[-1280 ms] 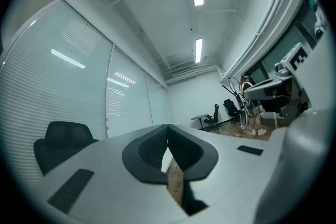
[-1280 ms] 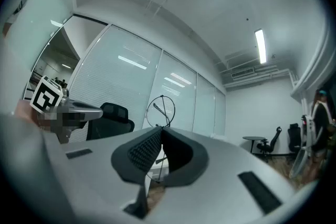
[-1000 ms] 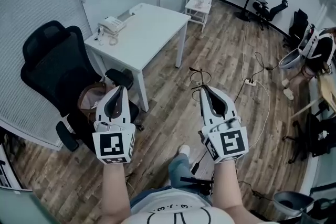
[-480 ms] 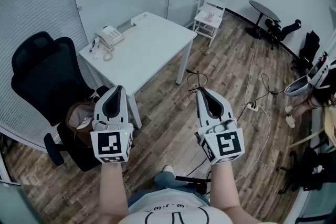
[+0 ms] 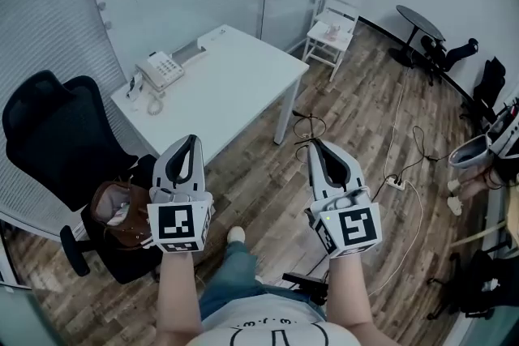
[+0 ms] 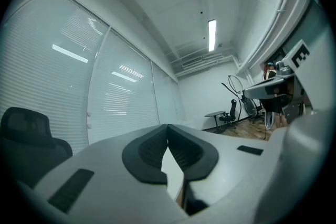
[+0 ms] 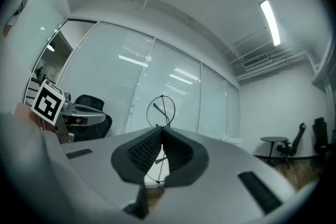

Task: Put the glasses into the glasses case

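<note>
pinching the glasses [image 7: 160,112], right tongs [image 7: 161,132] press together; left tongs [image 6: 168,129] closed, empty.

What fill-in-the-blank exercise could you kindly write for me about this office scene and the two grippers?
1. On the white table stands a ____.
2. The right gripper is shut on the thin wire-framed ____.
3. The left gripper is shut, with ____ between its jaws.
4. The brown bag lies on the seat of the black ____.

Missing words: telephone; glasses; nothing; chair.
</note>
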Tool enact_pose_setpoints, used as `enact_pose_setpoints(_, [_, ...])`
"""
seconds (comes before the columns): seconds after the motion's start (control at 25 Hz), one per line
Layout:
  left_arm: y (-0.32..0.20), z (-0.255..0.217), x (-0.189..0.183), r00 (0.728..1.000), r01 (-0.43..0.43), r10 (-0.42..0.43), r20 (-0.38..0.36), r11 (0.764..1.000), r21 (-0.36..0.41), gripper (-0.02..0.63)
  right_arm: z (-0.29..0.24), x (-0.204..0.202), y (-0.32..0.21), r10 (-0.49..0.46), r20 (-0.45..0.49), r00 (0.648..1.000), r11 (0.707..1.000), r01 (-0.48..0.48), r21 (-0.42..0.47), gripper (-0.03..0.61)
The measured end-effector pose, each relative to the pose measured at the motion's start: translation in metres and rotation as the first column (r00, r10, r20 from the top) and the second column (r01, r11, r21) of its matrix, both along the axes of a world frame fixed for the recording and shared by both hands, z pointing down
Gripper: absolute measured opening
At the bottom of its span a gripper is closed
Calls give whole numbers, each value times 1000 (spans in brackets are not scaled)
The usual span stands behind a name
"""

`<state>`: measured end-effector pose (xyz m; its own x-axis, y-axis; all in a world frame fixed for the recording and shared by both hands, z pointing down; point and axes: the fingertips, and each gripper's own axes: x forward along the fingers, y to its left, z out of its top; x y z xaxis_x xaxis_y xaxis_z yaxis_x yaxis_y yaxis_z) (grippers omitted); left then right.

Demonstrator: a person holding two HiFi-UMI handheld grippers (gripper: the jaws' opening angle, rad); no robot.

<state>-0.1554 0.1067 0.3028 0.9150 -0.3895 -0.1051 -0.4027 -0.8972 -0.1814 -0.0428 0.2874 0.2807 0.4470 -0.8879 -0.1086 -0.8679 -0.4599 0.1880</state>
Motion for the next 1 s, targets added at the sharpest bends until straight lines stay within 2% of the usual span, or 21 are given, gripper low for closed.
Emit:
enact_pose_setpoints(0.32, [-81, 11, 102, 1000, 6, -6, -4, 1000, -22, 17, 9, 101, -79, -16, 3, 1000, 1000, 16, -13, 18])
enact_pose_setpoints(0.56, [-172, 22, 177, 998, 54, -54, 13, 996, -67, 17, 4, 176, -192, -106, -11, 994, 993, 105, -60, 18])
enact_pose_setpoints(0.8, [-267, 33, 228, 993, 112, -107, 51, 988, -104, 17, 8, 227, -310, -202, -28, 979, 972, 197, -127, 18])
enact_pose_setpoints(1.0, [-318, 36, 244, 985, 166, -159, 62, 979, -121, 17, 10, 253, -375, -259, -30, 966, 956, 252, -148, 18])
